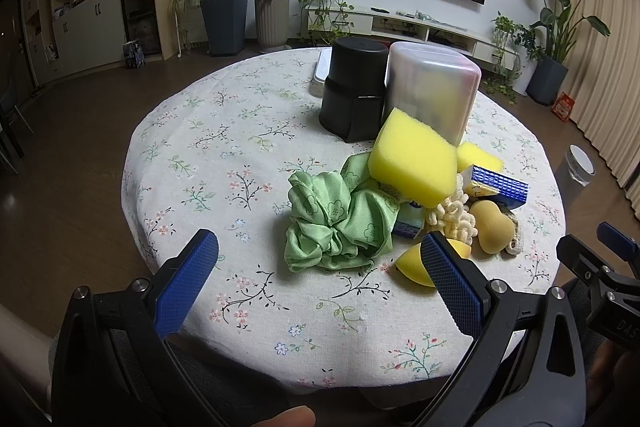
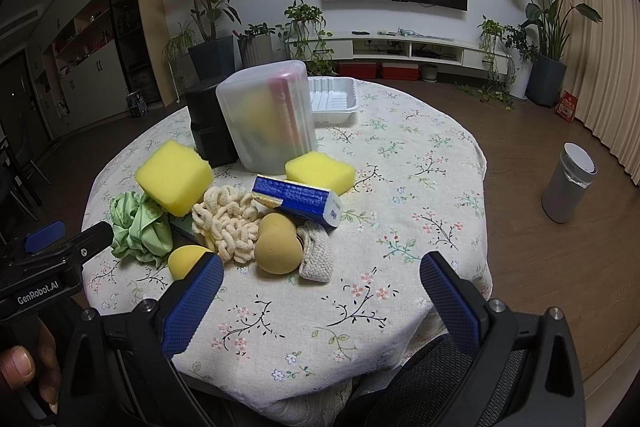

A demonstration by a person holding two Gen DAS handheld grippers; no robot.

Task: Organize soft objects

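Soft objects lay heaped near the table's front edge, and both grippers hung wide apart and empty.

The left gripper (image 1: 320,263) faced the green cloth (image 1: 340,227); the right gripper (image 2: 322,273) faced the tan sponge (image 2: 276,247). A good grasp probably needed a low, centred pinch, lifting slowly so that the big yellow sponge (image 1: 412,159) resting above would not tumble.

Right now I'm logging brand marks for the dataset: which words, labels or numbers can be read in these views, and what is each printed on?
"GenRobot.AI": white print on the black body of the left tongs, seen from the right wrist.
"DAS": partial letters on the black body of the right tongs, cut off at the frame edge.
Blue-and-white rectangular packet: print on its end, too blurred to read.
Red bag on the floor: too small.
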